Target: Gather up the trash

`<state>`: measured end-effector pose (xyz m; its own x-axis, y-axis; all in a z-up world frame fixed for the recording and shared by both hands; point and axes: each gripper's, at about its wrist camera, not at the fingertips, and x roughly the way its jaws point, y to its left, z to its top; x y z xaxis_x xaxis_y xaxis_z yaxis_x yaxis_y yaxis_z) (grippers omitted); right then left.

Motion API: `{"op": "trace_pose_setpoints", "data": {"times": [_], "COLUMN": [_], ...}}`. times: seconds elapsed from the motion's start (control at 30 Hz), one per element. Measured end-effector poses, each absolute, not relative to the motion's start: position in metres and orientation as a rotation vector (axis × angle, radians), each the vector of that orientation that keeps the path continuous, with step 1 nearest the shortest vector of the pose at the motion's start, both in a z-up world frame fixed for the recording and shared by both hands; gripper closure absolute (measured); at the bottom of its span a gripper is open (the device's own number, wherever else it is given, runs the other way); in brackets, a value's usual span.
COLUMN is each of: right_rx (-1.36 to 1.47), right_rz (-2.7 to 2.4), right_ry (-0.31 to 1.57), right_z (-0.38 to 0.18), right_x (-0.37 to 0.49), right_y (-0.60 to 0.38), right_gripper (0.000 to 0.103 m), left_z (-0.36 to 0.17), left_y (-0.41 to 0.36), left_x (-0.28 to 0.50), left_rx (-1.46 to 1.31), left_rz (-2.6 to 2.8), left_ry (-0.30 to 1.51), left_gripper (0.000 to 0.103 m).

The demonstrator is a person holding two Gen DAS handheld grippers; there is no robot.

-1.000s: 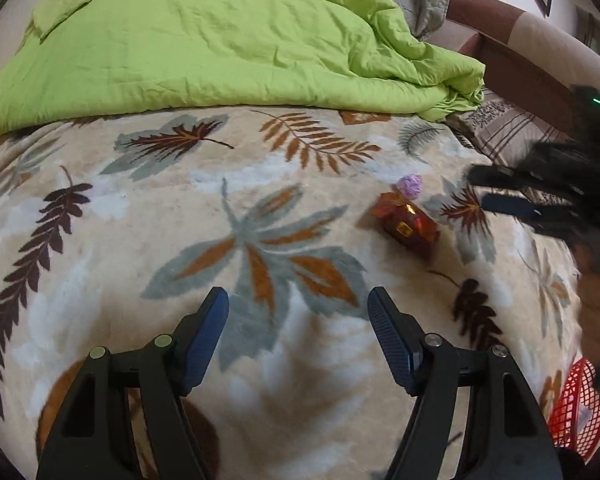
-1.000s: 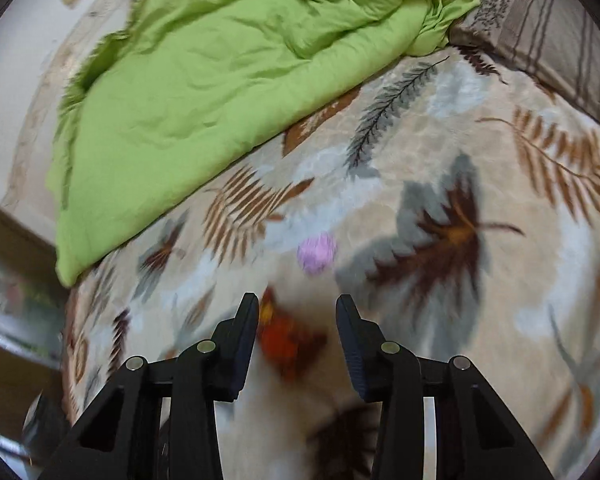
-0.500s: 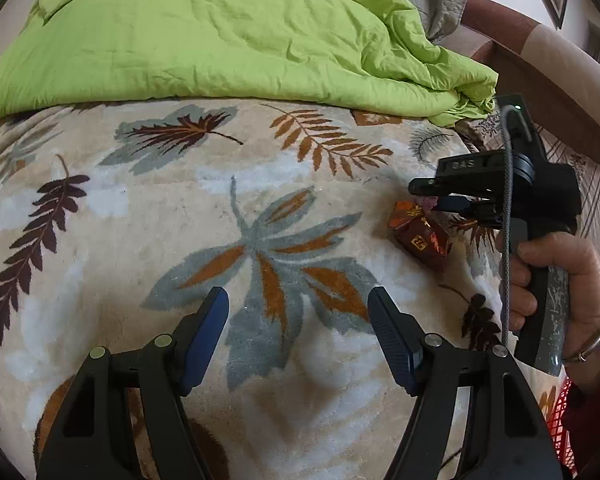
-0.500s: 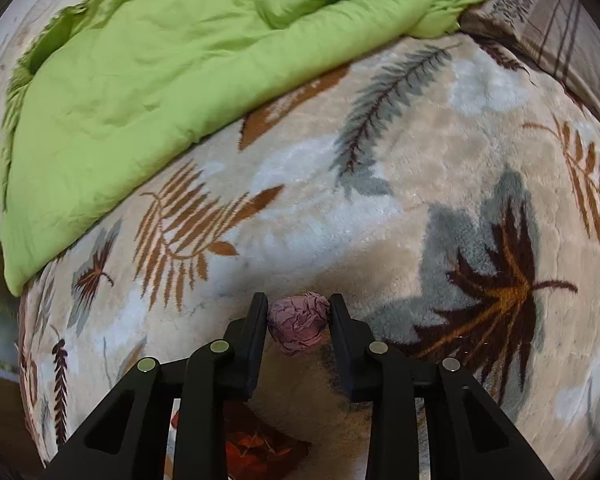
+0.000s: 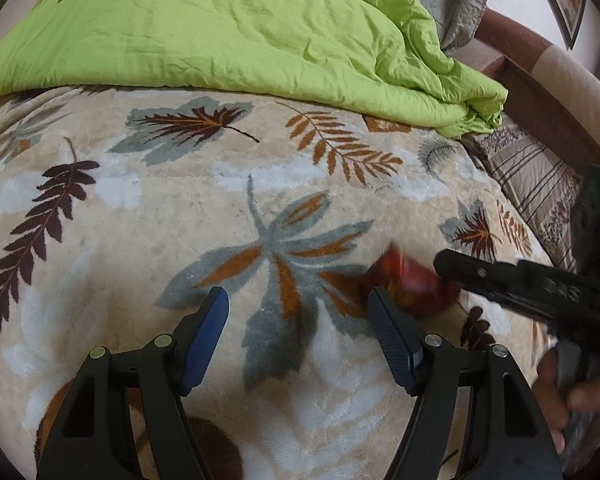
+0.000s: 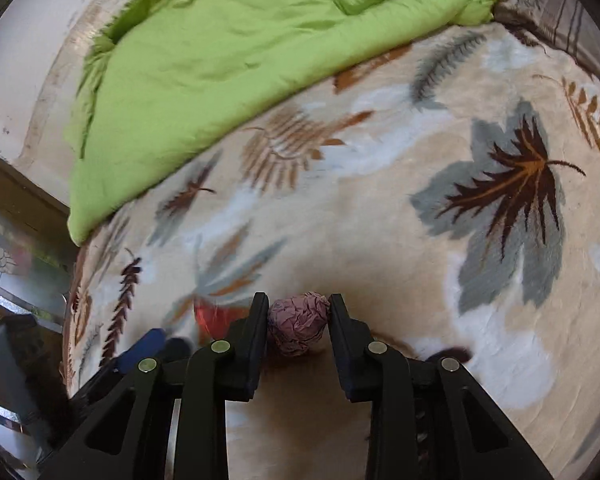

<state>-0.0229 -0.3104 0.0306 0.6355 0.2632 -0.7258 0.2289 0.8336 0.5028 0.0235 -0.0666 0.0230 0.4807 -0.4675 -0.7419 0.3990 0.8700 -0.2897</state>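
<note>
Right wrist view: right gripper jaws clamped on pink paper ball, above leaf-print blanket. Left gripper jaws wide, empty; blurred red wrapper on blanket just beside its right finger. Green duvet behind.

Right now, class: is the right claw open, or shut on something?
Shut on the pink paper ball. In the right wrist view both fingers of the right claw press against the ball's sides.
</note>
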Motion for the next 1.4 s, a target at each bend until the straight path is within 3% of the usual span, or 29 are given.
{"op": "trace_pose_setpoints", "data": {"times": [0.4,0.77,0.93,0.97,1.4], "right_rx": [0.536,0.542,0.522,0.524,0.397], "right_rz": [-0.141,-0.129,-0.115,-0.111,-0.072], "right_ry": [0.714,0.679,0.681,0.682,0.663], "right_z": [0.054,0.059,0.060,0.059,0.075], "right_x": [-0.052,-0.055,-0.053,-0.053,-0.061], "right_y": [-0.324,-0.328,-0.323,-0.323,-0.267], "right_gripper": [0.071,0.071,0.071,0.071,0.071], "left_z": [0.017,0.001,0.001,0.002,0.042], "left_y": [-0.078,-0.134,-0.132,-0.129,-0.061], "left_x": [0.024,0.003,0.004,0.006,0.033], "left_rx": [-0.188,0.053,0.072,0.061,0.016], "left_rz": [-0.703,-0.742,-0.701,-0.699,-0.410], "left_ry": [1.001,0.967,0.944,0.942,0.780], "left_gripper": [0.032,0.032,0.048,0.057,0.058]}}
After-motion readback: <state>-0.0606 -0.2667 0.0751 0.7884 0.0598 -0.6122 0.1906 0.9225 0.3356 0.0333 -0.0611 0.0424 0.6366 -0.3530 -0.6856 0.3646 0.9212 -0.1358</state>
